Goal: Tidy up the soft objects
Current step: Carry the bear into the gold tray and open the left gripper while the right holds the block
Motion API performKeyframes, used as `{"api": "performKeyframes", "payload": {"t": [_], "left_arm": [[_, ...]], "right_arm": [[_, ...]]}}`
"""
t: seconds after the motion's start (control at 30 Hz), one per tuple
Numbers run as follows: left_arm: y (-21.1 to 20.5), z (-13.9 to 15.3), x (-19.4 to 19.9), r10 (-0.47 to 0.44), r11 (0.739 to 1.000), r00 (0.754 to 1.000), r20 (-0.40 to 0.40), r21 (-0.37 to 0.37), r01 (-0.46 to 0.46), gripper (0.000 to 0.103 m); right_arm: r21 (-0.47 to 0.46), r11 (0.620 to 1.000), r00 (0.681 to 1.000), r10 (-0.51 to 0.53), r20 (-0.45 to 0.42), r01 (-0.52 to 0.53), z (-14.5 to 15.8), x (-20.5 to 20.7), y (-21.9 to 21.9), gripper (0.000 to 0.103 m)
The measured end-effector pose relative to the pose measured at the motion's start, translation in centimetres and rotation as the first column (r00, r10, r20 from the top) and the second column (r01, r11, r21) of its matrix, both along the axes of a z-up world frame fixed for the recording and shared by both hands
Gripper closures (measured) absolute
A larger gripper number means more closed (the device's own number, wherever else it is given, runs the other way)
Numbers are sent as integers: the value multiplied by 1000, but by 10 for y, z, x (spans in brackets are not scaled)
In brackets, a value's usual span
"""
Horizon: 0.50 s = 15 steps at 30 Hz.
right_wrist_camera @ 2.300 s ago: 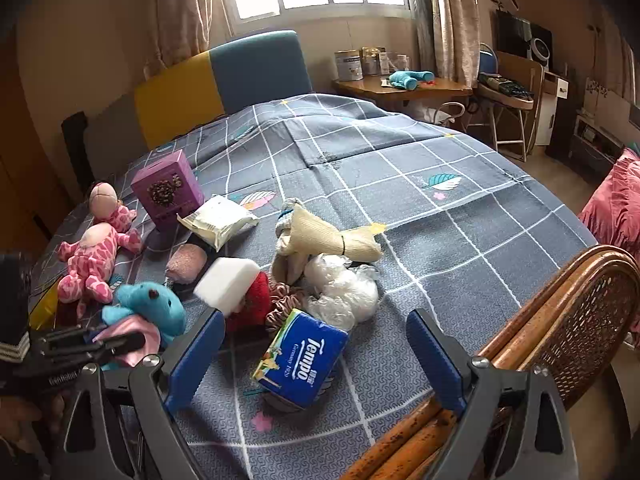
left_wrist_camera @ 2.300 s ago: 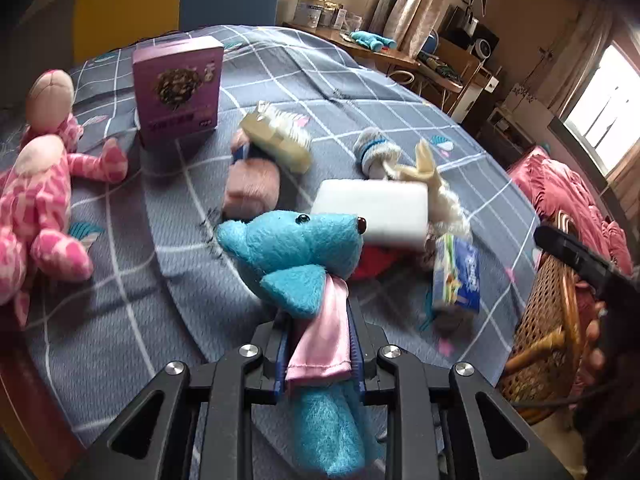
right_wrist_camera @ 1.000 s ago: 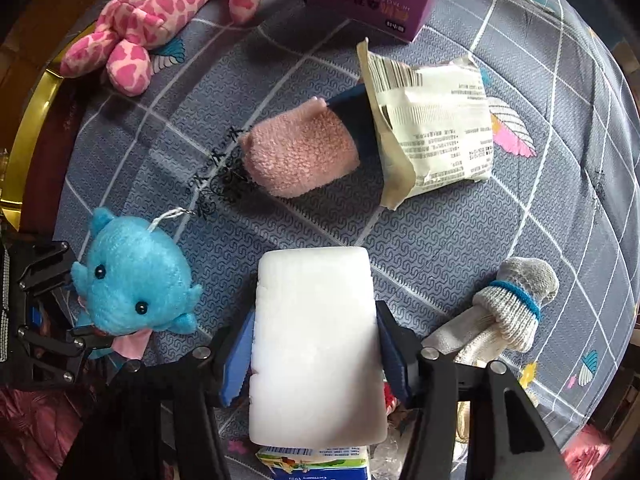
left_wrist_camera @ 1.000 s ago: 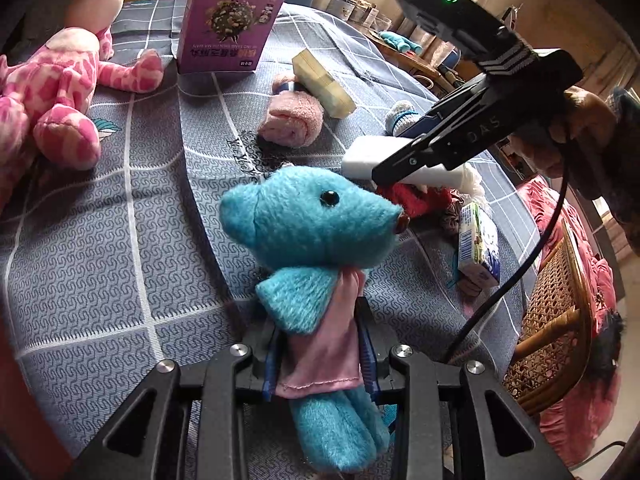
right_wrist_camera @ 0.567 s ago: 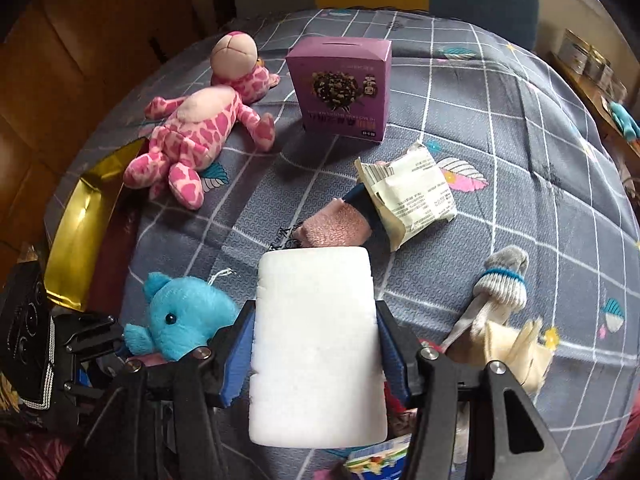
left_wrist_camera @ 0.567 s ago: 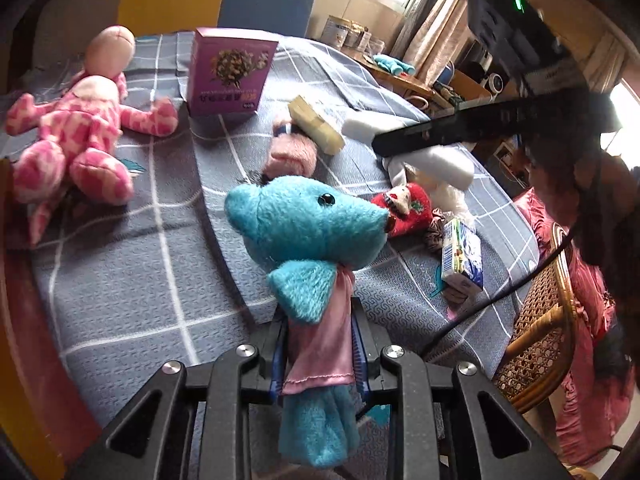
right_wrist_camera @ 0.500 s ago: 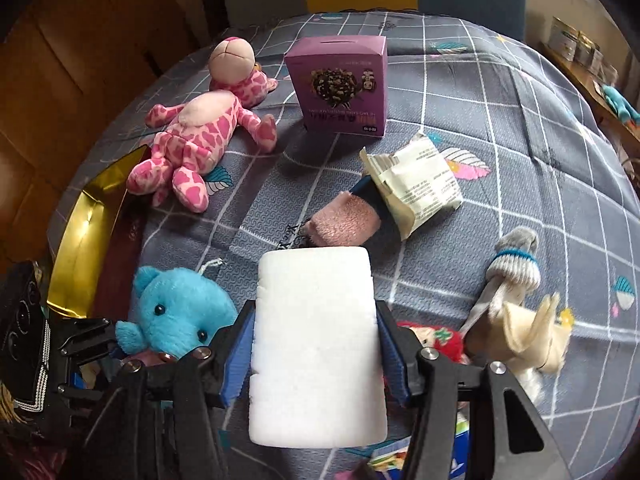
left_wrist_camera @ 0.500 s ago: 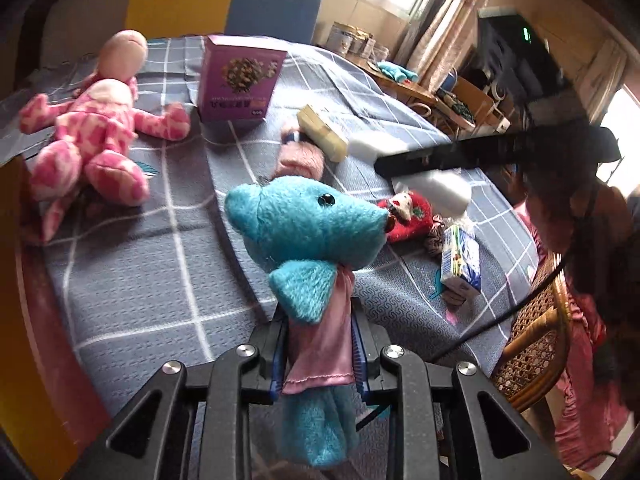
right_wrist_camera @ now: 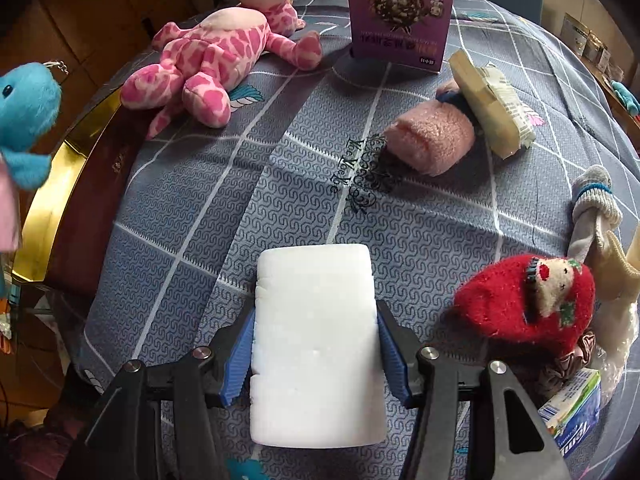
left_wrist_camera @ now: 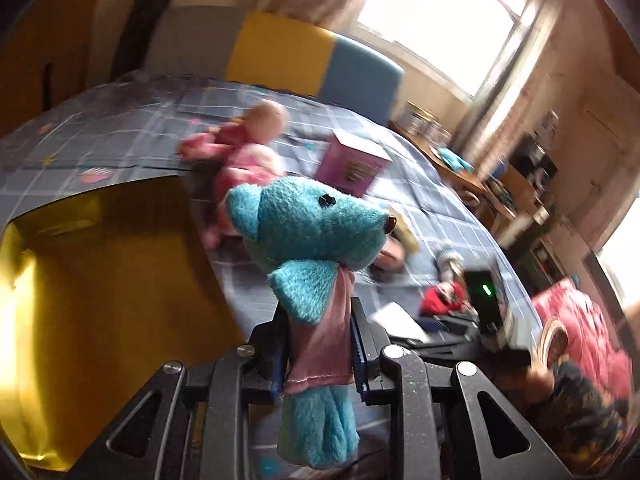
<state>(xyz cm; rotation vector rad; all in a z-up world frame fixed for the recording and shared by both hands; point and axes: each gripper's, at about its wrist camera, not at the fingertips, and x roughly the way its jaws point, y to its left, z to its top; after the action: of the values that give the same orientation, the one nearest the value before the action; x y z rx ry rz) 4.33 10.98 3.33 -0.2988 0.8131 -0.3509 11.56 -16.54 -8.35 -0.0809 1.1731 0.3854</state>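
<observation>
My left gripper (left_wrist_camera: 318, 354) is shut on a blue plush toy (left_wrist_camera: 308, 236) with a pink scarf and holds it in the air, beside a gold-lined box (left_wrist_camera: 92, 280) at the table's left edge. The toy also shows at the left of the right wrist view (right_wrist_camera: 24, 120). My right gripper (right_wrist_camera: 314, 346) is shut on a white sponge block (right_wrist_camera: 316, 344), held just above the grey checked tablecloth (right_wrist_camera: 240, 200). On the cloth lie a pink spotted plush (right_wrist_camera: 208, 60), a pink fuzzy sock roll (right_wrist_camera: 432, 140), a red plush (right_wrist_camera: 524, 300) and a grey sock (right_wrist_camera: 592, 204).
A purple carton (right_wrist_camera: 400, 16) stands at the back. A wrapped snack pack (right_wrist_camera: 496, 104) leans on the pink roll. A tissue pack (right_wrist_camera: 572, 412) lies at the front right. The gold box rim (right_wrist_camera: 60, 184) runs along the left table edge. A chair stands behind (left_wrist_camera: 320, 64).
My left gripper has swung left with the blue plush, so the gold box now fills its view. My right gripper has come lower and nearer the cloth with the sponge.
</observation>
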Motion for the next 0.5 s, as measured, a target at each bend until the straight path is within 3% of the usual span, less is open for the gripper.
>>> {"api": "performKeyframes", "payload": {"t": [0.13, 0.23, 0.33, 0.5], "left_arm": [[49, -10, 18, 168, 986, 984, -64, 2, -168, 76], [73, -27, 34, 263, 965, 956, -132, 22, -262, 76], [85, -43, 57, 306, 952, 935, -178, 33, -305, 76], [83, -57, 86, 319, 948, 929, -188, 66, -312, 76]], "right_arm": [[5, 1000, 1000, 5, -6, -5, -2, 1, -1, 46], [-1, 1000, 1000, 11, -5, -11, -3, 0, 1, 45], [-4, 1000, 1000, 14, 2, -14, -3, -3, 0, 44], [-3, 1000, 1000, 20, 11, -20, -3, -4, 0, 44]]}}
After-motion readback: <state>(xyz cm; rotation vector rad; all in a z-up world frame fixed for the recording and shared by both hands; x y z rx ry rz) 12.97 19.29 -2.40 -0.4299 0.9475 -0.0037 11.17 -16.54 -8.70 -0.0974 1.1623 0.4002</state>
